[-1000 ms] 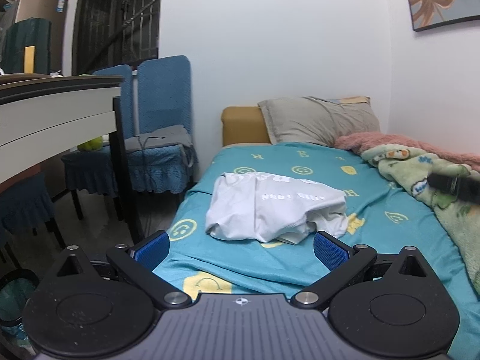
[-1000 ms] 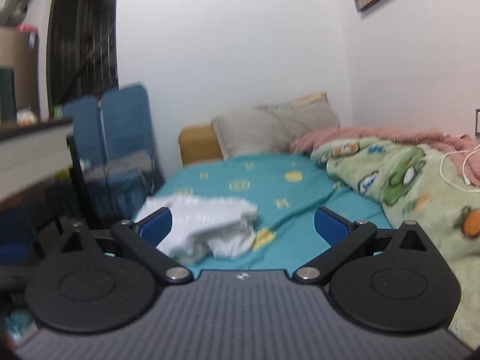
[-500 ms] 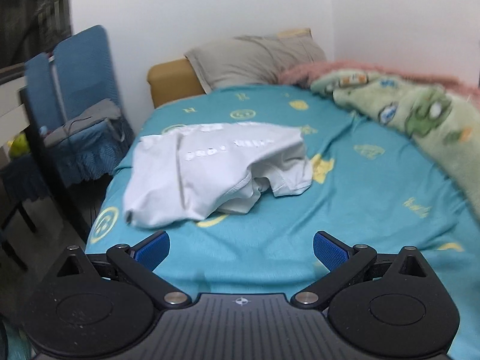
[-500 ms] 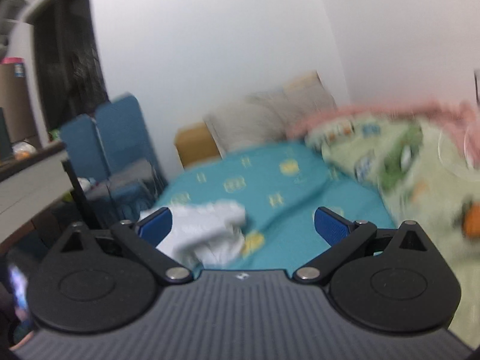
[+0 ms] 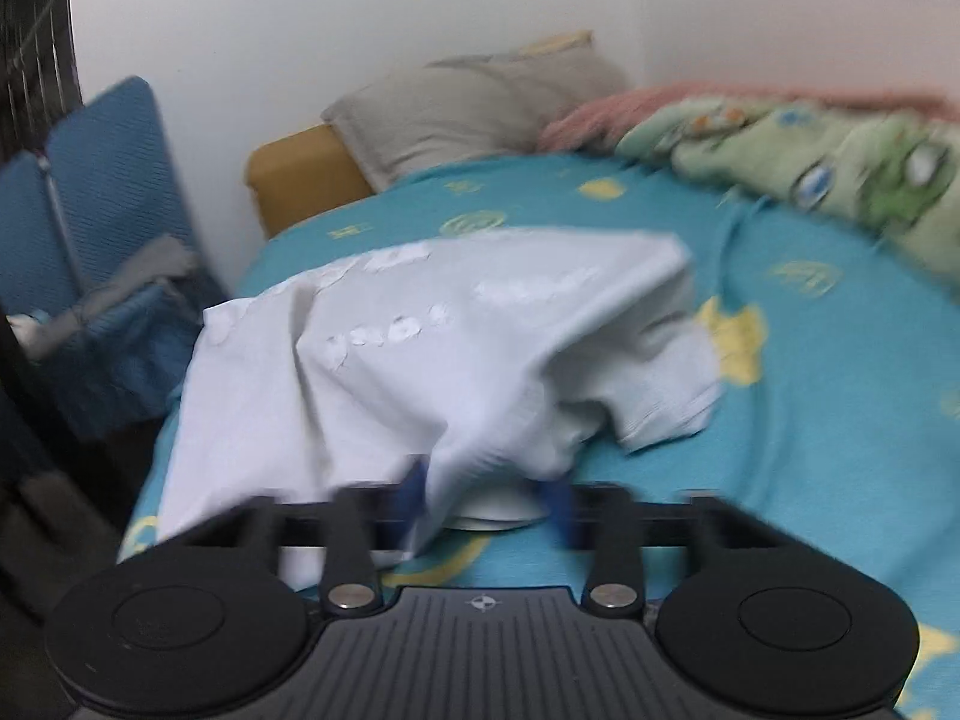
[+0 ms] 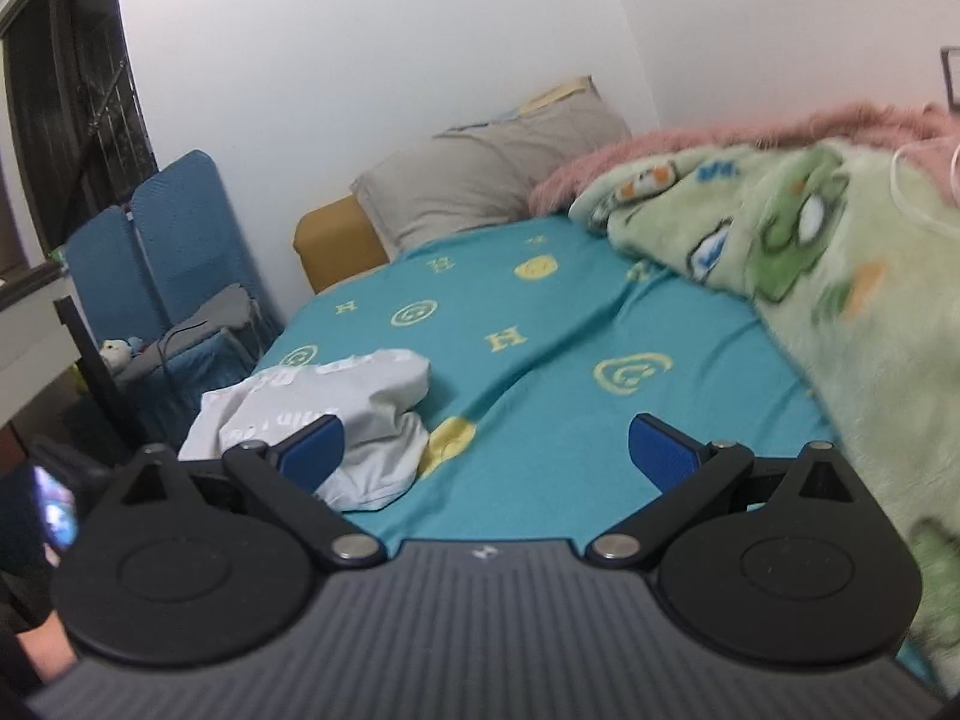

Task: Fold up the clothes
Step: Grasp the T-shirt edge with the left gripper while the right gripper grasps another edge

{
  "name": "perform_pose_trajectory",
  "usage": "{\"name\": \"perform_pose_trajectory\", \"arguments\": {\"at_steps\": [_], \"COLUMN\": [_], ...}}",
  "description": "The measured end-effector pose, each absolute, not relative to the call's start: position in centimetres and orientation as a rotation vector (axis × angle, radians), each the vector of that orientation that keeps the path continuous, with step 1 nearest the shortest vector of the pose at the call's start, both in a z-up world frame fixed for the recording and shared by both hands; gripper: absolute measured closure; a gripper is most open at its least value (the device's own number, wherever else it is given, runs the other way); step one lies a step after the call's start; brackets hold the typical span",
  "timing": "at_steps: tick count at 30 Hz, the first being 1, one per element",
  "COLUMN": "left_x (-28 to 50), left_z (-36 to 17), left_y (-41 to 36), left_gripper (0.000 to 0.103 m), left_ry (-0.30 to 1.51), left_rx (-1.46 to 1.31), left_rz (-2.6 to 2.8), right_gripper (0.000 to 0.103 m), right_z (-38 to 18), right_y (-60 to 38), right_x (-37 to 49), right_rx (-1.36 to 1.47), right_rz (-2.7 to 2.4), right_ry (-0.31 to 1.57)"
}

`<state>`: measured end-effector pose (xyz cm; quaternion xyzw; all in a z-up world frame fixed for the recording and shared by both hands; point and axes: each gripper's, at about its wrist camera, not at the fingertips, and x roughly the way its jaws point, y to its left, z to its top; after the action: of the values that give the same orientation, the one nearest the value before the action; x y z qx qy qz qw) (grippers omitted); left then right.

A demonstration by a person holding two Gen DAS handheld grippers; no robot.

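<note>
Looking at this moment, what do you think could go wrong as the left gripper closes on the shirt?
The left gripper is narrowing on a bunched fold of the white shirt, so it may pinch several layers. The right gripper hangs open, away from the cloth, so a one-sided lift could drag the shirt toward the bed edge.

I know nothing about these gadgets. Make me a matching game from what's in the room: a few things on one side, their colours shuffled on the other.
Things:
1. crumpled T-shirt
2. bed sheet
3. pillow
4. fleece blanket

Colours:
A. grey-beige
B. green with cartoon prints
C. white
D. teal with yellow smileys

Pairs: 1-C, 2-D, 3-A, 4-B
</note>
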<state>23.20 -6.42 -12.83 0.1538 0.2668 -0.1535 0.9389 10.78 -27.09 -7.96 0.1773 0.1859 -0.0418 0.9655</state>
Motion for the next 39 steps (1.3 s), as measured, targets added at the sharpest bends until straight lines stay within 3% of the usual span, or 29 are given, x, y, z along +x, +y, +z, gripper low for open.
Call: {"name": "perform_pose_trajectory", "arguments": {"at_steps": [3, 17, 23, 31, 39], "left_x": [21.4, 2.4, 1.8, 6.3, 8.8], "left_z": [-10.5, 1.3, 0.6, -3.2, -3.8], "left_y": [-4.6, 1.5, 1.1, 2.1, 4.9], "left_gripper": [0.099, 0.1, 0.099, 0.099, 0.099], "left_ry": [0.505, 0.217, 0.204, 0.341, 0.344], "left_rx": [0.238, -0.05, -0.095, -0.196, -0.356], "left_rz": [-0.336, -0.483, -0.474, -0.417, -0.382], "right_gripper": [0.0, 0.0, 0.0, 0.0, 0.002], "right_z": [-8.4, -6.8, -6.7, -9.5, -11.9], "right_y": [-26.4, -23.4, -20.6, -17.6, -14.3], "right_x": [11.0, 6.7, 5.6, 7.8, 11.1], "right_rx": [0.33, 0.277, 0.232, 0.209, 0.193], "right_rz": [-0.069, -0.02, 0.095, 0.223, 0.325], "right_ry": [0.358, 0.332, 0.367, 0.518, 0.605]}}
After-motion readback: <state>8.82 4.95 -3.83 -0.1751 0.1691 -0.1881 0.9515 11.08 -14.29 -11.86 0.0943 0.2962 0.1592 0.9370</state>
